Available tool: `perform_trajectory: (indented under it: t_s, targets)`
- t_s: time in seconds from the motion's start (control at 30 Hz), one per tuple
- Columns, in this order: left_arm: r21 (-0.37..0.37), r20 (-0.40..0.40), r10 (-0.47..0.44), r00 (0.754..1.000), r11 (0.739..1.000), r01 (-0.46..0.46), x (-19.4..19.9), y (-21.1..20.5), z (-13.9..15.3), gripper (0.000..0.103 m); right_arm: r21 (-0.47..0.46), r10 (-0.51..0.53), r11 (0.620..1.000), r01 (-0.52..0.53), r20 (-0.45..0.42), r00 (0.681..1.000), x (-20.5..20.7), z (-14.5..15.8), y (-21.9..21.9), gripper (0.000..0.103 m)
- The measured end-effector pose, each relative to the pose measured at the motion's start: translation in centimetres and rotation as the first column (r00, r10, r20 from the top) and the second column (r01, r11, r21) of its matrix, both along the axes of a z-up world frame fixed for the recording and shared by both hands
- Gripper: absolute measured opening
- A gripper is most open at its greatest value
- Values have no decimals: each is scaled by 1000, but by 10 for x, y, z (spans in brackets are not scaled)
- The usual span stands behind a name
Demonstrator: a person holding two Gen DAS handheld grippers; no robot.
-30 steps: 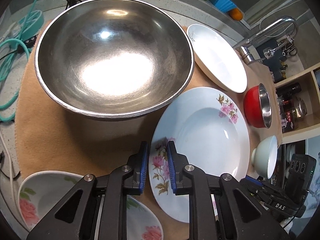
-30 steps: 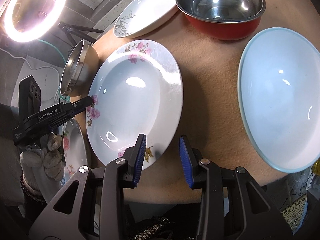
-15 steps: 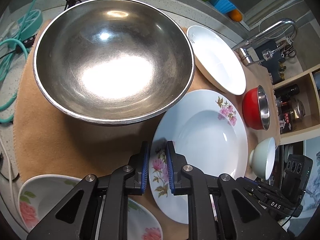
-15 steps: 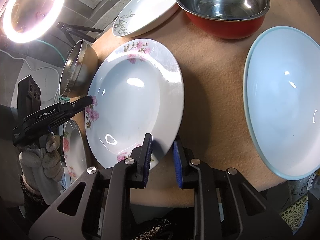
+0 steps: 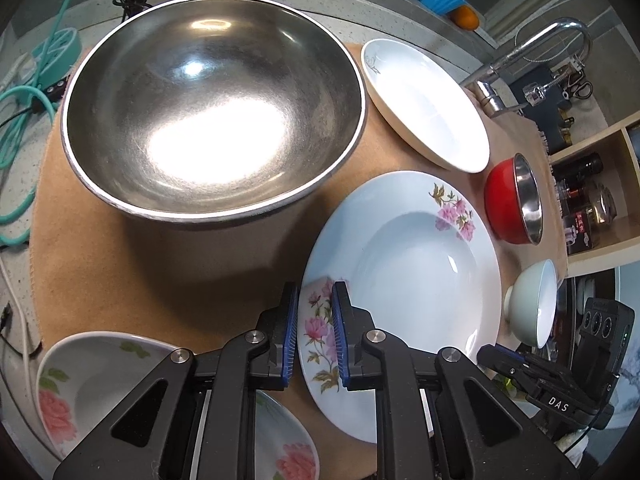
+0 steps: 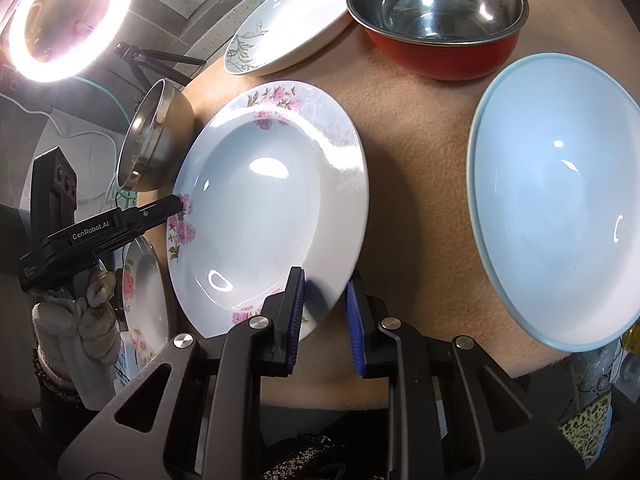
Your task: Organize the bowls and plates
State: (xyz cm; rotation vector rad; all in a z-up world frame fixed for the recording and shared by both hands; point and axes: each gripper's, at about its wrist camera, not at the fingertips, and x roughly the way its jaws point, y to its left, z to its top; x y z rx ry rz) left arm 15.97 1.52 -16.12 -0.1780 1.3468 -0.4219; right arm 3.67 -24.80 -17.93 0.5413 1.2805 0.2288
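A white floral plate with pink flowers lies on the brown mat, and both grippers hold it at opposite rims. My left gripper is shut on the rim with the flower print between its blue pads; its tip shows in the right wrist view, held by a gloved hand. My right gripper is shut on the plate's near rim. Its tip reaches the plate's edge in the left wrist view.
A large steel bowl stands just beyond the plate. A white plate, a red bowl and a pale blue bowl lie around it. A pink-flowered dish sits under my left gripper. A faucet stands at the back.
My right gripper's jaws have closed in onto the floral plate's near rim. My left gripper keeps its grip, and the plate has barely moved.
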Motion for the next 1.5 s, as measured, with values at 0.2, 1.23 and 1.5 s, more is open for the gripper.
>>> perform_trajectory:
  t_s: [0.2,1.23,1.5]
  targets:
    - [10,-2,-11,1000,1000,11,-9,-5,0,15,-9,8,1000,-8,1,1000,-5,1,-2,21]
    - [25,-13,-8,1000,1000,8,-41,-13,-1,16,-26,56,998,-57,-18,998,-20,-2,-7,22]
    - [25,-1,5,1000,1000,-5,-44,-13,0,16,-29,66,997,-66,-20,998,-19,-3,-7,23]
